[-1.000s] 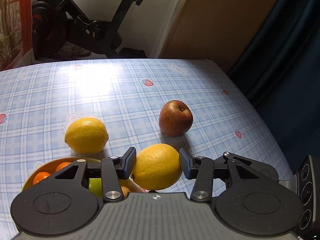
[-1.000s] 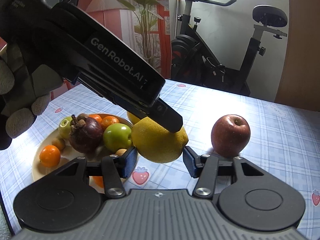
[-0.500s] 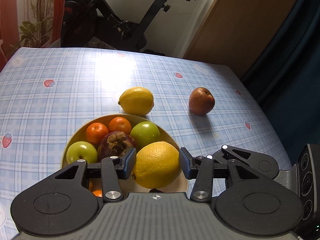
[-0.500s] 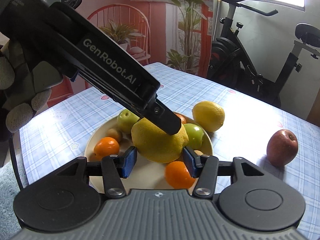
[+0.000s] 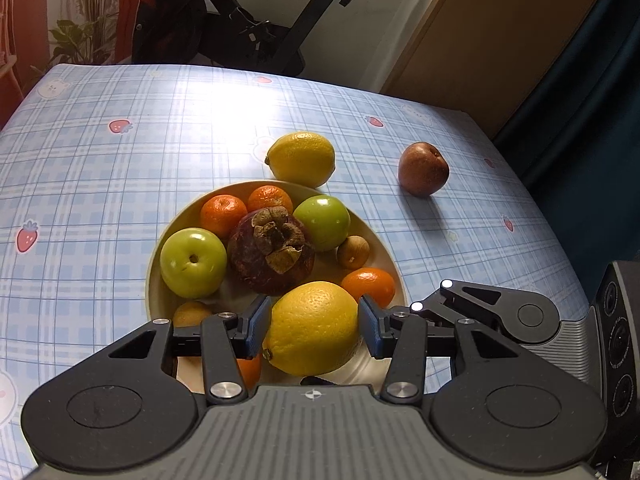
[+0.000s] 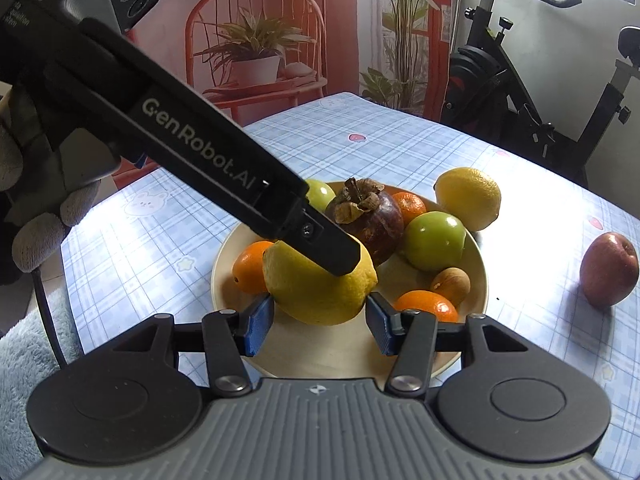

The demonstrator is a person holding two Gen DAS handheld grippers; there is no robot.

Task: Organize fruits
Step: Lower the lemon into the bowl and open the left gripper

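Note:
My left gripper (image 5: pixel 314 327) is shut on a yellow lemon (image 5: pixel 312 328) and holds it just over the near side of a cream plate (image 5: pixel 154 276). The plate holds a mangosteen (image 5: pixel 272 252), two green apples (image 5: pixel 192 262), several small oranges and brown nuts. A second lemon (image 5: pixel 302 158) and a red apple (image 5: pixel 423 168) lie on the cloth beyond the plate. In the right wrist view the left gripper's finger (image 6: pixel 320 246) presses the held lemon (image 6: pixel 316 286). My right gripper (image 6: pixel 318 322) is open, its pads just either side of that lemon, below it.
The table has a blue checked cloth (image 5: pixel 100 184) with strawberry prints. An exercise bike (image 5: pixel 240 20) stands behind the far edge. A red chair with a potted plant (image 6: pixel 256 60) stands beyond the table's left side. A dark curtain (image 5: pixel 592 80) hangs at the right.
My left gripper has carried the lemon from near the red apple back over the plate and lowered it. The right gripper followed alongside, still open.

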